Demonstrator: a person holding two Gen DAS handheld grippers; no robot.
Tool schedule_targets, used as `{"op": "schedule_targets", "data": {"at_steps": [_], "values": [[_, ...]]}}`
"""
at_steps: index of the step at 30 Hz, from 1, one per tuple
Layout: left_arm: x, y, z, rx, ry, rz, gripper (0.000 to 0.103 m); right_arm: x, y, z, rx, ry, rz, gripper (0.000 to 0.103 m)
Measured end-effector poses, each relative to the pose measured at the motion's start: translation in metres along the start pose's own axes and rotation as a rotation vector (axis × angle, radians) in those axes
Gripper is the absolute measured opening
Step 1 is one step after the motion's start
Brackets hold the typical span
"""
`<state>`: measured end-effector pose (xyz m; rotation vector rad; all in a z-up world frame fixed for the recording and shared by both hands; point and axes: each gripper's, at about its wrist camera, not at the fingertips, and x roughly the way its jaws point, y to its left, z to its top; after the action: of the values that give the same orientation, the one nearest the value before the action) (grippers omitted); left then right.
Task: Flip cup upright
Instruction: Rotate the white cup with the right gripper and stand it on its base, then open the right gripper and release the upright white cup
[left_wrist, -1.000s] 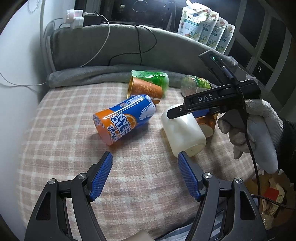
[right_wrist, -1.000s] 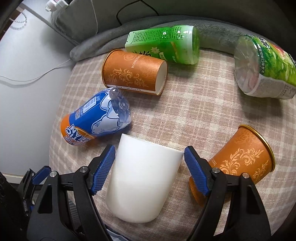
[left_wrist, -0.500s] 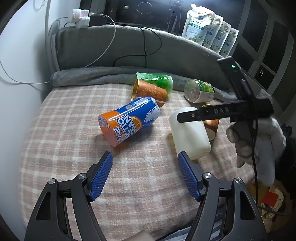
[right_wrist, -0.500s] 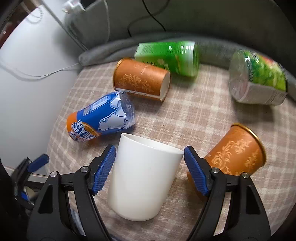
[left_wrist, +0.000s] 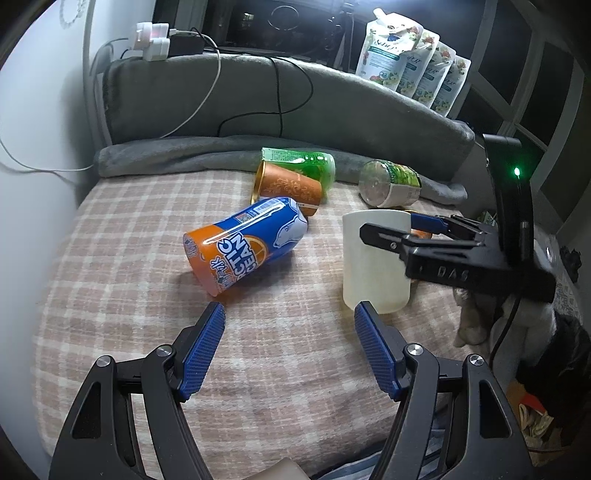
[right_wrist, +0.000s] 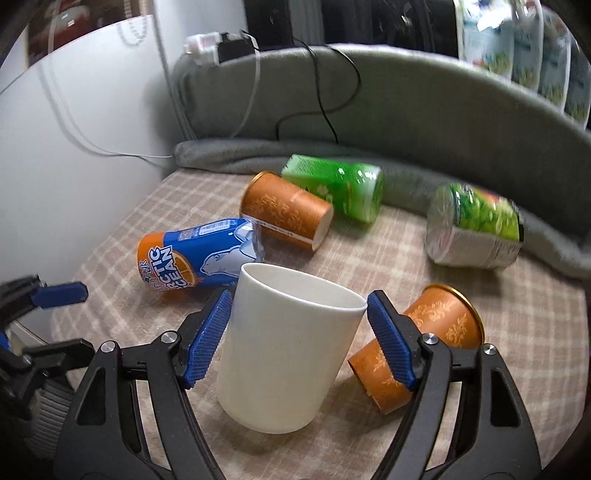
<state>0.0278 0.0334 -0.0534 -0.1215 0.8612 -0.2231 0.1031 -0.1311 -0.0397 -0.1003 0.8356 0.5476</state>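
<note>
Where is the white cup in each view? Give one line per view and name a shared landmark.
Left wrist: white cup stands right of centre, the right gripper at its rim.
Right wrist: white cup at lower centre, between the jaws.
Shared landmark: the blue-and-orange can lying on its side.

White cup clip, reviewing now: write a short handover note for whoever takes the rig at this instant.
Right gripper: fingers clamped on the plain white plastic cup, mouth up, roughly upright on the checked blanket.
Left gripper: open, empty, hovering over the blanket.
Done: the flip, nearly.
Left: confirm the base sits flat, release, withdraw.
Note: an orange patterned paper cup lies on its side close by the right gripper.
</note>
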Motion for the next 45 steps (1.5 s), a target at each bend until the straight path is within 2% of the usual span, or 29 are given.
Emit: {"op": "schedule_targets", "data": {"at_steps": [5, 16, 27, 45], "values": [[-0.003, 0.000, -0.001, -0.002, -0.005, 0.004, 0.071, -0.011, 0.019, -0.017, -0.075, -0.099, -0.030, 0.079], [-0.005, 0.001, -0.004, -0.010, -0.012, 0.004, 0.071, -0.033, 0.024, -0.038, -0.015, -0.191, 0.023, 0.076], [-0.010, 0.000, -0.008, -0.012, -0.019, 0.001, 0.071, -0.040, 0.043, -0.055, -0.054, -0.193, 0.042, 0.076], [-0.021, -0.009, -0.020, -0.003, -0.059, 0.001, 0.071, -0.064, 0.046, -0.077, -0.031, -0.187, 0.044, 0.076]]}}
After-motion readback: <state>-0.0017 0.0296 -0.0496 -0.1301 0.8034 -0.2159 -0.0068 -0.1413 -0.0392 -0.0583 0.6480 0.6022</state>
